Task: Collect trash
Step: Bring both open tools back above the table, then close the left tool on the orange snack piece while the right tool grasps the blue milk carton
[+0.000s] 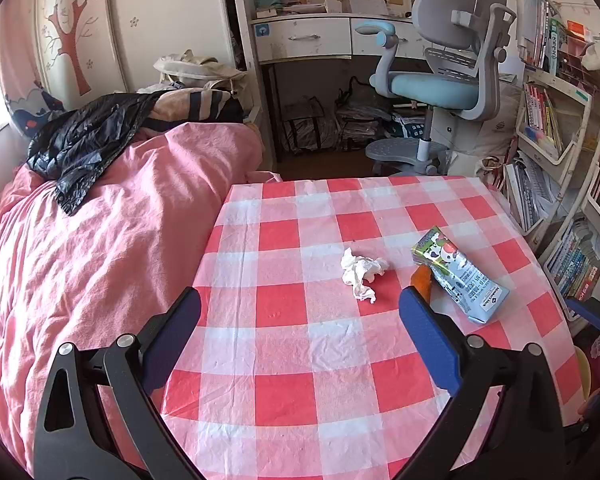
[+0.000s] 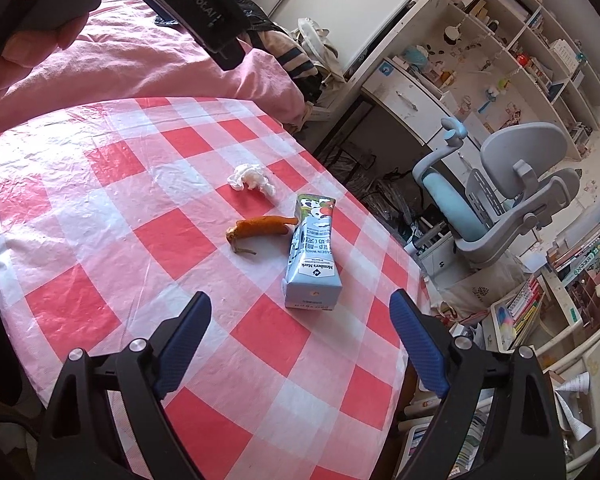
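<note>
Three pieces of trash lie on the red-and-white checked table (image 1: pixel 284 360) (image 2: pixel 100 216). A crumpled white tissue (image 1: pixel 362 274) (image 2: pixel 252 177) sits near the middle. A flattened blue milk carton (image 1: pixel 458 274) (image 2: pixel 313 258) lies on its side to the right. An orange peel (image 2: pixel 260 227) (image 1: pixel 421 278) touches the carton's top end. My left gripper (image 1: pixel 300 312) is open above the table, short of the tissue. My right gripper (image 2: pixel 300 314) is open too, just in front of the carton's base. A black bin bag (image 1: pixel 80 140) lies on the pink bed.
The pink bed (image 1: pixel 80 260) borders the table's left side. A grey and blue desk chair (image 1: pixel 440 80) (image 2: pixel 500 200) stands beyond the table by a white desk (image 1: pixel 304 36). Bookshelves (image 1: pixel 556 128) crowd the right. A hand (image 2: pixel 28 40) holds the left gripper's body in the right wrist view.
</note>
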Available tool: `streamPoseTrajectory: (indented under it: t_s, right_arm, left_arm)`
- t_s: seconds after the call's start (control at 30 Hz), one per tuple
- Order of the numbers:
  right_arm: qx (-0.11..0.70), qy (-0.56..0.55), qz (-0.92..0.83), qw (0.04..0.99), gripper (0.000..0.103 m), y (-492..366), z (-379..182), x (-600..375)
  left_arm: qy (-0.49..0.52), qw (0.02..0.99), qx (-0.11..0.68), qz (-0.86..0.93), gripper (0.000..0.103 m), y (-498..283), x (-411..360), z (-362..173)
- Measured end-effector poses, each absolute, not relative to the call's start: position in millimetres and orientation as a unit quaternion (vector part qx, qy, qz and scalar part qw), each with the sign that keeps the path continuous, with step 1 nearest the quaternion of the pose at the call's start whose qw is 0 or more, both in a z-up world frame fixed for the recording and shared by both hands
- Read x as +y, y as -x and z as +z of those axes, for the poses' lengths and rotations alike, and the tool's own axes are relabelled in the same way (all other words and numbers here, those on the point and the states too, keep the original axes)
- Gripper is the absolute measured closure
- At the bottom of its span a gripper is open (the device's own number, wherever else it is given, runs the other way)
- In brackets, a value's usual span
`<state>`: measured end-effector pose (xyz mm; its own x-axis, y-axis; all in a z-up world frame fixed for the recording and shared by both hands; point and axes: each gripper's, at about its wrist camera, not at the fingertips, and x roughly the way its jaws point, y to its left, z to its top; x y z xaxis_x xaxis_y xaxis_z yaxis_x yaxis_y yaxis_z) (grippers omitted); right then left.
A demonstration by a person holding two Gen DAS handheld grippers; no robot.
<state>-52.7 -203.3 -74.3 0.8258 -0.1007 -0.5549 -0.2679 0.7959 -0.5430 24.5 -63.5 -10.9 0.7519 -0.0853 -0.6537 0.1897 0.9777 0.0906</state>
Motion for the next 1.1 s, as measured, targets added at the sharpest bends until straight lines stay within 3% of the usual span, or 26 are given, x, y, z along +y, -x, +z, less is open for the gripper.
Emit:
streamPoseTrajectory:
  t_s: [1.1]
  right_arm:
    - [0.283, 0.319, 0.039, 0.904, 0.015, 55.2, -72.3, -212.7]
  left_arm:
    - [-0.078, 0.933, 0.344, -0.07, 0.007, -25.5, -59.6, -10.8]
